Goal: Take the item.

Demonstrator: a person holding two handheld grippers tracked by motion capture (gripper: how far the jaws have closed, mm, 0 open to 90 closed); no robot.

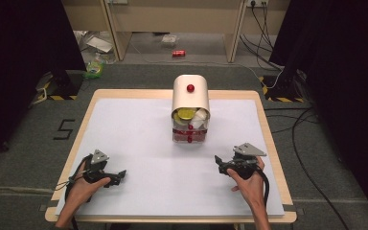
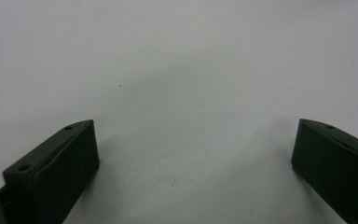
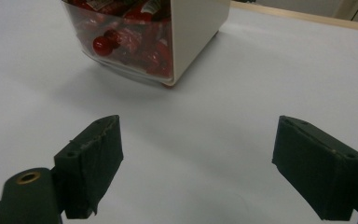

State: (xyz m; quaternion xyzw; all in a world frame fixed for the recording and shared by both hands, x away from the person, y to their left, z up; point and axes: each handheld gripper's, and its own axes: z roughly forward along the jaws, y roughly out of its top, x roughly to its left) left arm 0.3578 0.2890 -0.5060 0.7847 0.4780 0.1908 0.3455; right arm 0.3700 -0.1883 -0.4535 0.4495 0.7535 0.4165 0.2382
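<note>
A cream storage box (image 1: 190, 103) with a rounded top and a red knob (image 1: 190, 88) stands on the white sheet at the middle rear of the table. Its lower clear drawers hold red packets, and yellow and white items show in the open upper part. In the right gripper view the box (image 3: 193, 28) rises just ahead, with a red drawer knob (image 3: 101, 45) on its clear front. My left gripper (image 1: 121, 174) rests open at the front left, above bare white sheet (image 2: 177, 93). My right gripper (image 1: 217, 162) is open at the front right, nothing between its jaws.
The white sheet (image 1: 139, 139) covers a wooden table with a raised light rim (image 1: 268, 139). Beyond the table lie a red can (image 1: 178, 53), bags and cables on the grey floor. Black curtains flank both sides.
</note>
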